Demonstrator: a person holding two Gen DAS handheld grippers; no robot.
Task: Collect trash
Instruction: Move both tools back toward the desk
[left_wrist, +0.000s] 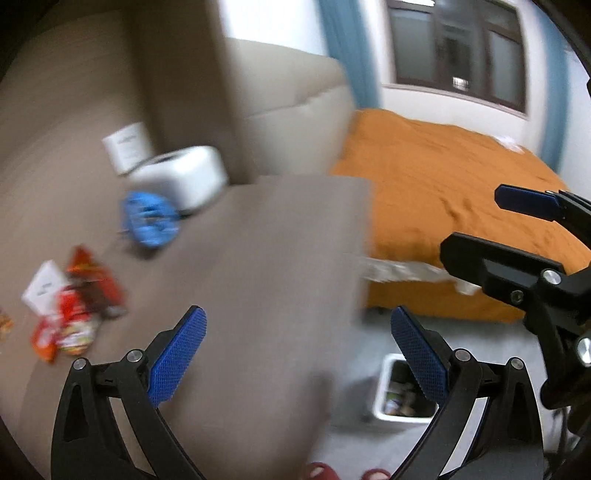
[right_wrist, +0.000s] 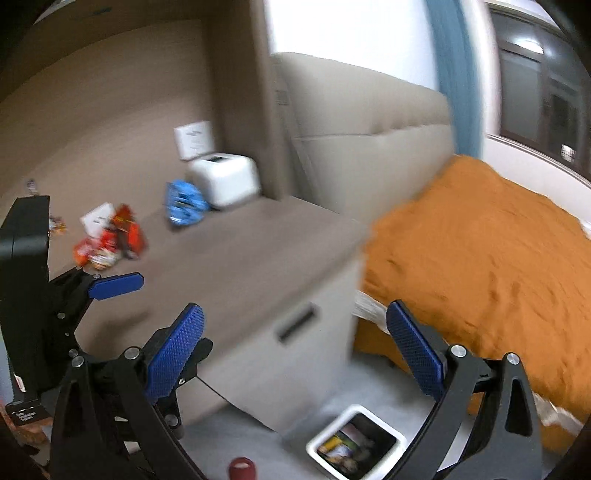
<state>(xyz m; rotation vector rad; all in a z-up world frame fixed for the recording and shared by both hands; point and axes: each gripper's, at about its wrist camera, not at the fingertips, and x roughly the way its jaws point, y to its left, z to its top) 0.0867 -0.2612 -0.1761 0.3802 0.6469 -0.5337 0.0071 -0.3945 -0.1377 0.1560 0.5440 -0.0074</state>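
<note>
Beige and matte, the counter (right_wrist: 236, 254) runs along a wall of the same tone and ends in a squared cabinet front with a dark slot handle, just beside a bed under a rumpled orange blanket (right_wrist: 487, 258). Both views are smeared by motion blur, so fine print is unreadable.

On the counter lies a heap of crinkled red and orange snack wrappers (right_wrist: 110, 240), glossy foil, touching a white card (right_wrist: 96, 217). Its long axis cannot be told through the blur. Near it, toward the wall, a crumpled blue wrapper (right_wrist: 184, 203) sits just beside a smooth white rounded box (right_wrist: 227, 179).

On the grey floor by the cabinet stands a white square bin (right_wrist: 356, 445) with a dark lining, holding colourful packets.

Left gripper (left_wrist: 295, 354) has its jaws spread wide, gripping nothing; its blue pads carry a fine knurled texture. It hangs over the counter's edge, well apart from the wrappers. Right gripper (right_wrist: 293, 354) is likewise wide apart and empty, above the cabinet front and the bin.
</note>
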